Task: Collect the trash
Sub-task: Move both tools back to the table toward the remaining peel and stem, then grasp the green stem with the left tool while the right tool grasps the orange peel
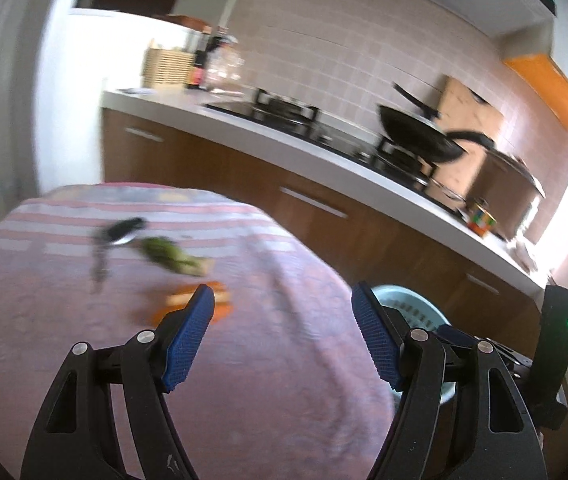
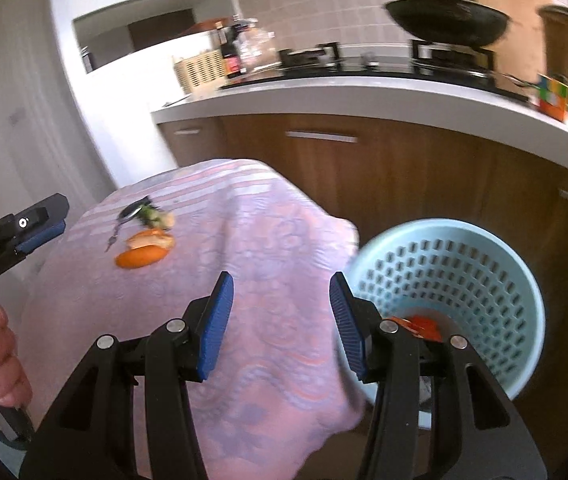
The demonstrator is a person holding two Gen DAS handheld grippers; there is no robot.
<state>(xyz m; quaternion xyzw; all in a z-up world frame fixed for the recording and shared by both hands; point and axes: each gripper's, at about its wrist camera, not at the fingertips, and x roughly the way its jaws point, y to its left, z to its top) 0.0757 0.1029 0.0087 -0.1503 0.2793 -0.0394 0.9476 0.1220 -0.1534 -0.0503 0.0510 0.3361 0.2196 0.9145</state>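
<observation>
Hovering over the pink patterned tablecloth (image 2: 268, 264), the right gripper (image 2: 280, 320) has its blue-padded jaws spread apart, holding nothing. The left gripper (image 1: 284, 340) likewise gapes with nothing between its jaws. On the cloth's far part lie curled orange peel pieces (image 2: 146, 249), with a green vegetable scrap (image 2: 155, 216) and a dark key bunch (image 2: 126, 218) just behind. Right of the cloth, lower down, stands a pale blue perforated plastic basket (image 2: 468, 280) with an orange-red scrap (image 2: 424, 326) inside.

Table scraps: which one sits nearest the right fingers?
The orange peel: lowest of the cluster in the right wrist view, in front of the pale peel, with the greens and keys farther back.
</observation>
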